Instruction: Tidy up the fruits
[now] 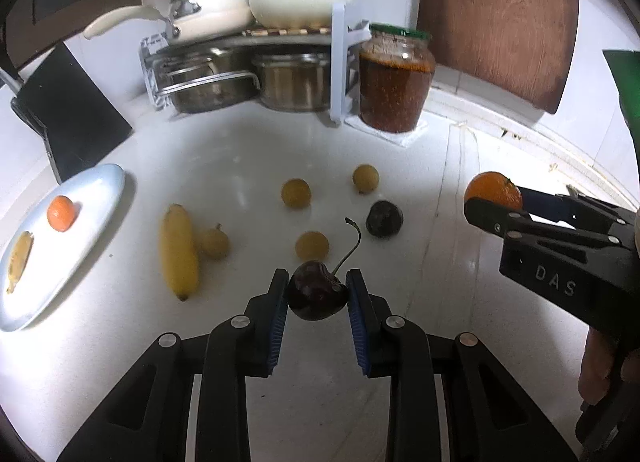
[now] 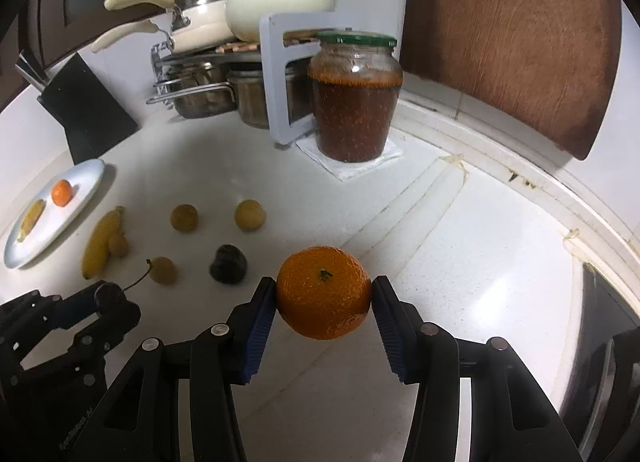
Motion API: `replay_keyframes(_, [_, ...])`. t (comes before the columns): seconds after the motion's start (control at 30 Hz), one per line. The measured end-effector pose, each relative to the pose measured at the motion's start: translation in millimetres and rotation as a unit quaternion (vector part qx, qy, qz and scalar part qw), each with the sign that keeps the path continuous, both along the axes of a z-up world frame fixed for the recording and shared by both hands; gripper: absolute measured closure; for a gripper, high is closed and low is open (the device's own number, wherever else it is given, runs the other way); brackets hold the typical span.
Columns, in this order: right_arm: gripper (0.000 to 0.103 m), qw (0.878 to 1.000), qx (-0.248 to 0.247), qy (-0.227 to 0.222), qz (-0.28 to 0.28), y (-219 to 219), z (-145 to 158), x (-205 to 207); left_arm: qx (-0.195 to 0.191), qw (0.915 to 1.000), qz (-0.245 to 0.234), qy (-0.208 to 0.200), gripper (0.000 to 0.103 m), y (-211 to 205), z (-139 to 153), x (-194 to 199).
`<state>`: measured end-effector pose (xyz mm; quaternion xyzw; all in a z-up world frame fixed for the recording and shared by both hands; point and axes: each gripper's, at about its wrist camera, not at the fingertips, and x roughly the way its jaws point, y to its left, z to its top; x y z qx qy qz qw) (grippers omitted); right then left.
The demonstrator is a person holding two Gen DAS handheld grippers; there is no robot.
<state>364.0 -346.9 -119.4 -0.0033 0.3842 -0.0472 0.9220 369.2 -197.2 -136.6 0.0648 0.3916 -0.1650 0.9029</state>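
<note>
The left hand-held gripper (image 1: 318,294) grasps a cherry (image 1: 316,296); the right hand-held gripper (image 2: 325,296) grasps an orange (image 2: 323,292). Both fruits likely go next to the far-left plate (image 1: 100,198).

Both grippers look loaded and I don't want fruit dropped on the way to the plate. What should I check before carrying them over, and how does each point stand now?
1. Left gripper shut on the cherry, pads on both sides: ok.
2. Right gripper shut on the orange, pads on both sides: ok.
3. Both fruits lifted clear of the counter: ok, as far as the views show.
4. Bare room on the plate beside the small orange and the banana piece: ok.
5. Path to the plate over the whole banana and the round yellow fruits: cannot tell if the clearance is enough.
</note>
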Motion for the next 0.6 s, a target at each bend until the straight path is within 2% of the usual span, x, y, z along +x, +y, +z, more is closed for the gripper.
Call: replay_keyframes(0.6, [0.053,0.999,-0.002,-0.036,0.018,49,39,-28,-0.013,0.9981,0.022,-0.056,0.074,52,45,-21])
